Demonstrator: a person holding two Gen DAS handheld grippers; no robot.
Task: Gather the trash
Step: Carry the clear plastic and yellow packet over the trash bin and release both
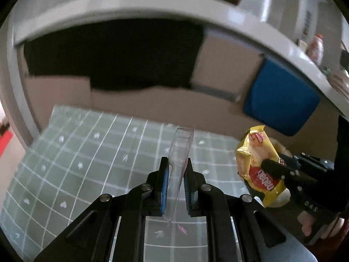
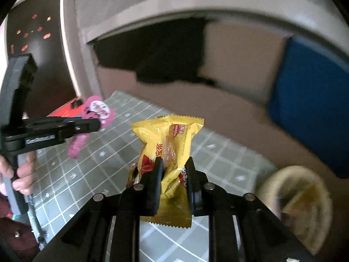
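My left gripper is shut on a clear plastic package and holds it edge-on above the green grid mat. In the right wrist view the same package shows its pink printed face in the left gripper. My right gripper is shut on a yellow snack wrapper and holds it above the mat. The wrapper and right gripper also show at the right of the left wrist view.
A woven basket with a wrapper inside sits at the mat's right. Behind the mat stand cardboard boxes, a black opening and a blue bin under a grey shelf. A red object lies at the mat's far left.
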